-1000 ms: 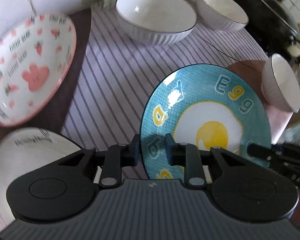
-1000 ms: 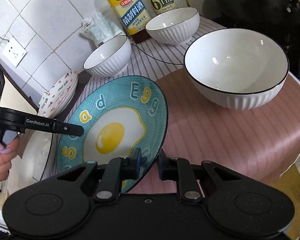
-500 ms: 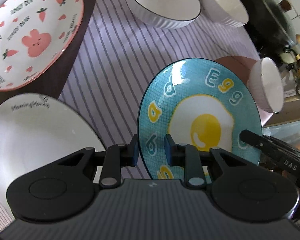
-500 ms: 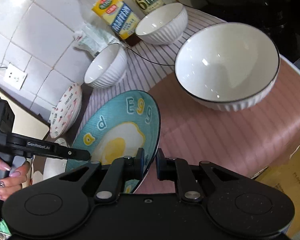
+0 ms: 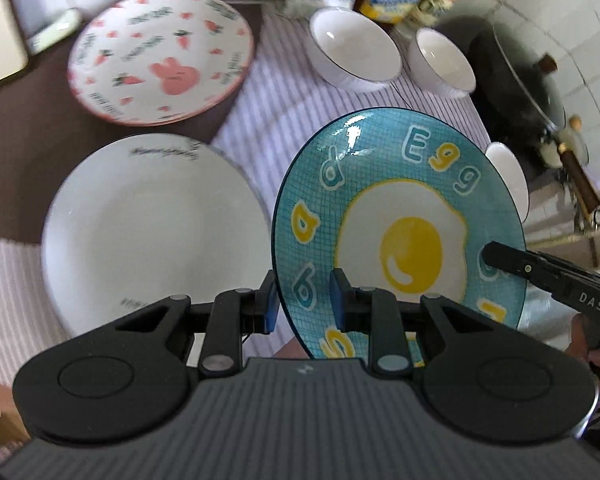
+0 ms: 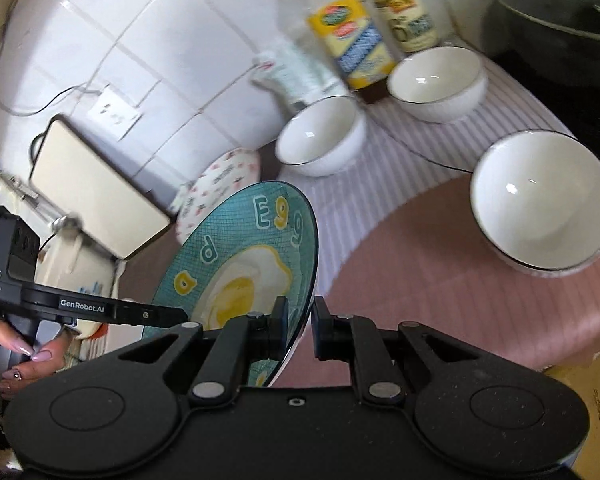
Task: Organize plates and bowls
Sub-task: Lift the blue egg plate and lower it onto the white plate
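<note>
Plates and bowls around my two sets of jaws

From my left gripper (image 5: 303,300), the egg plate (image 5: 396,236) stands on edge between the jaws; the plain plate (image 5: 152,232) lies left of them on the surface (image 5: 284,128), the rabbit plate (image 5: 160,56) beyond it. Two bowls (image 5: 354,54) sit far ahead, bottles (image 6: 350,40) behind them. From my right gripper (image 6: 300,326), a third bowl (image 6: 540,208) rests ahead and right.

Teal egg plate (image 5: 396,240), fried-egg print, yellow and white letters: tilted on edge, raised off the desk. White plate (image 5: 152,232) with dark script lies flat just left of it. Pink-rimmed rabbit plate (image 5: 160,56) sits beyond. Two white ribbed bowls (image 5: 354,54) (image 5: 444,62) stand upright on striped cloth; a third white bowl (image 6: 544,204) on the pink mat.
</note>
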